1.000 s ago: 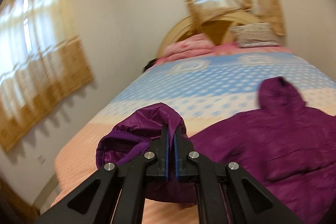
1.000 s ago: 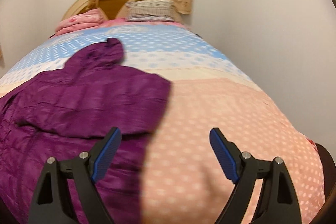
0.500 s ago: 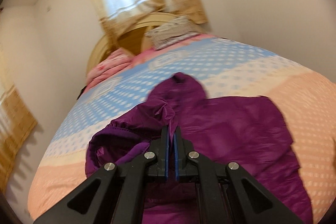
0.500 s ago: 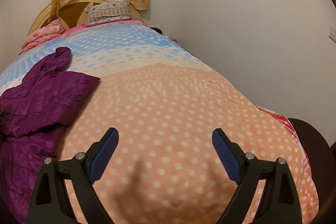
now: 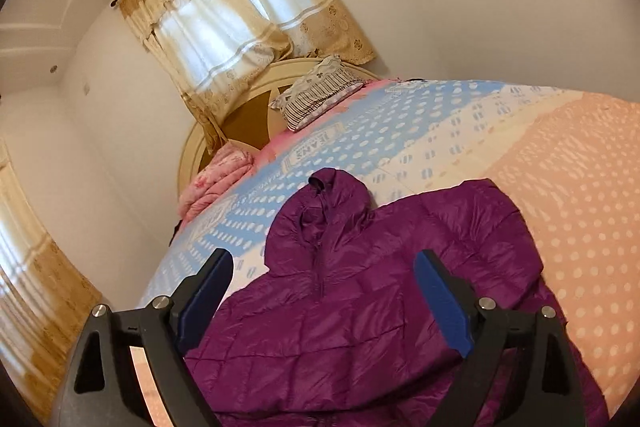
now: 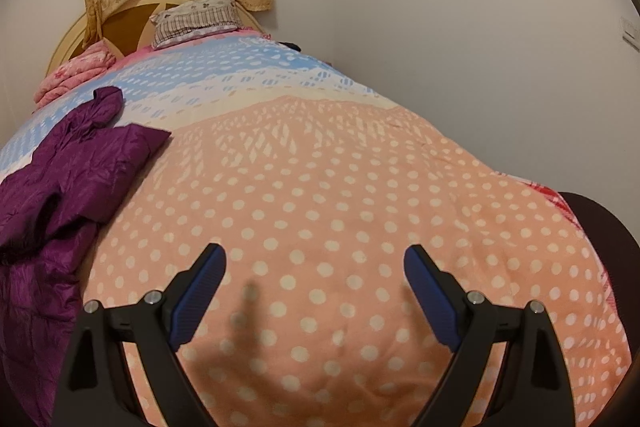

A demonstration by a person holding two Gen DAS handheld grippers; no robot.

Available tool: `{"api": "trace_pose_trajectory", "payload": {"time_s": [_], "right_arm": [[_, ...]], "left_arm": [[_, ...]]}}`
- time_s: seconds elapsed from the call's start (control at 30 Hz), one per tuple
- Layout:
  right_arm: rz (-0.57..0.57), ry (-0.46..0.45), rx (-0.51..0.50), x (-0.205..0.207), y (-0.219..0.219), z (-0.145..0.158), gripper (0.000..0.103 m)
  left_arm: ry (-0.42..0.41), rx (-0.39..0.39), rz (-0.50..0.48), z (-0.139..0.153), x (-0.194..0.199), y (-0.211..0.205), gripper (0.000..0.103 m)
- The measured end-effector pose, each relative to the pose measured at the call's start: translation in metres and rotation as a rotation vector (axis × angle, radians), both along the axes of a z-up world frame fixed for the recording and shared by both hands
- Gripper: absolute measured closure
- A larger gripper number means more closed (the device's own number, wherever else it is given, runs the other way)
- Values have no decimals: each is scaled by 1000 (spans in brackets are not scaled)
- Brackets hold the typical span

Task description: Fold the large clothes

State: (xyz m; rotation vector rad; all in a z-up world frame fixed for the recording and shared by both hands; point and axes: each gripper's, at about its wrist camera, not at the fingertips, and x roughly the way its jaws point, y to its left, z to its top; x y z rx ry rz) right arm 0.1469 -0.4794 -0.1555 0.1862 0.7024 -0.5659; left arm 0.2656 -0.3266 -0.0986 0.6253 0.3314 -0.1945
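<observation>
The left gripper (image 5: 323,297) hung over the purple hooded puffer jacket (image 5: 384,291) with its jaws spread wide and nothing between them; the blue pads (image 5: 440,303) framed the jacket's chest from above, and whether they touched the fabric could not be told. The jacket lay on the bed's polka-dot blanket (image 5: 572,195), front up, its zipper running down the middle and its hood (image 5: 332,195) pointing toward the headboard (image 5: 248,123). A sleeve was folded across the body on the side nearer the peach part of the blanket. The hood rested on the blue-and-white band, the lower body on the peach band.

The right gripper (image 6: 315,291) was held above bare peach blanket (image 6: 360,187), jaws likewise wide apart and empty, well apart from the jacket (image 6: 68,183), which showed at the left edge of the right wrist view. The gripper's shadow fell on the blanket just below it.

At the head of the bed a patterned pillow (image 5: 316,95) leaned near the headboard, and a folded pink quilt (image 5: 216,183) sat beside it. A beige curtain (image 5: 240,11) covered the window behind.
</observation>
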Motion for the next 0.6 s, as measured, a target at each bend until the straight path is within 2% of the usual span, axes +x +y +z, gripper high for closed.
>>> {"api": "trace_pose_trajectory", "payload": {"time_s": [0.23,0.37,0.47,0.6], "right_arm": [[25,-19,-11,2,9,5,10],[44,-27,12,9,20,11,10],[96,-38,42,20,39,20,10],[198,-69,112,49,69,34,17]], "left_arm": [[-19,-65,61,21,12,53,11],[-39,-95,146,30,30,98,10],[-35,-90,267,23,56,136,10],[45,-108,482,-2,102,197,10]]}}
